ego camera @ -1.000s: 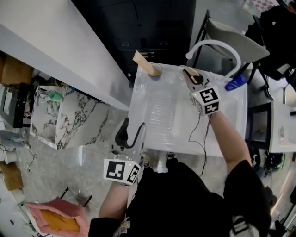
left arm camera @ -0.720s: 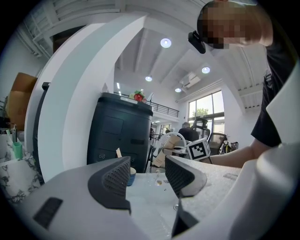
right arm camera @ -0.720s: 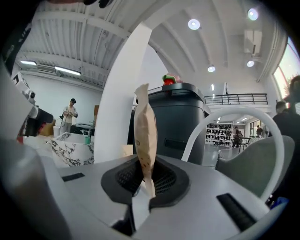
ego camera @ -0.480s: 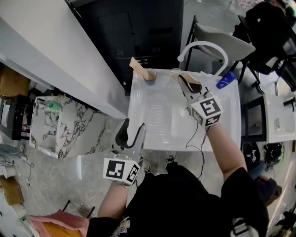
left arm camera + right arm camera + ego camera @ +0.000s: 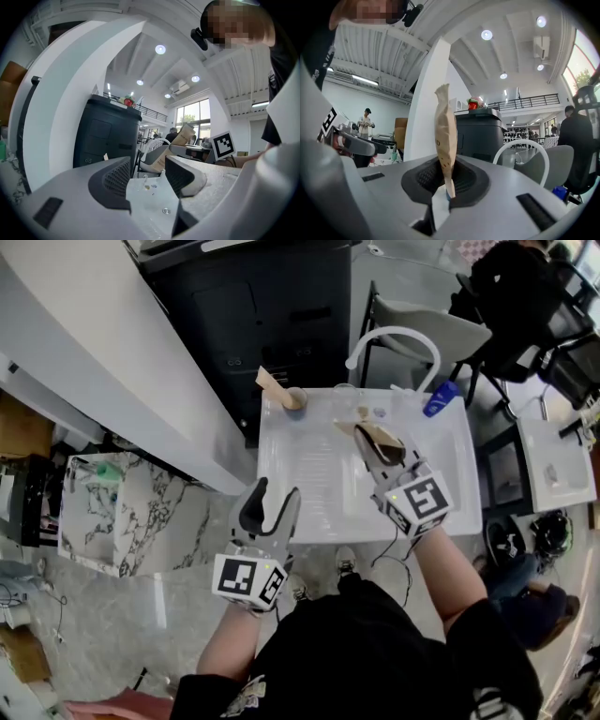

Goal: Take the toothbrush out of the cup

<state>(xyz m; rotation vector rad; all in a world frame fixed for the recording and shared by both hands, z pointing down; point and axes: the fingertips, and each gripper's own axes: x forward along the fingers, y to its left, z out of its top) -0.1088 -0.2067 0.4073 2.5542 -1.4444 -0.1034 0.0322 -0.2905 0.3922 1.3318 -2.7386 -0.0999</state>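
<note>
Over the middle of the white sink top (image 5: 309,498), the right gripper (image 5: 368,435) clamped a paper-wrapped toothbrush (image 5: 445,126), well apart from the cup (image 5: 295,399) at the far left corner. At the near left edge the left gripper (image 5: 275,491) gaped, empty.

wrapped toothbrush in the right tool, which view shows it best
Right gripper view: the wrapped toothbrush stands upright and large, pinched by the right tool. Head view shows only a small brown scrap at the tool's tip; left gripper view, a distant glimpse.
</note>
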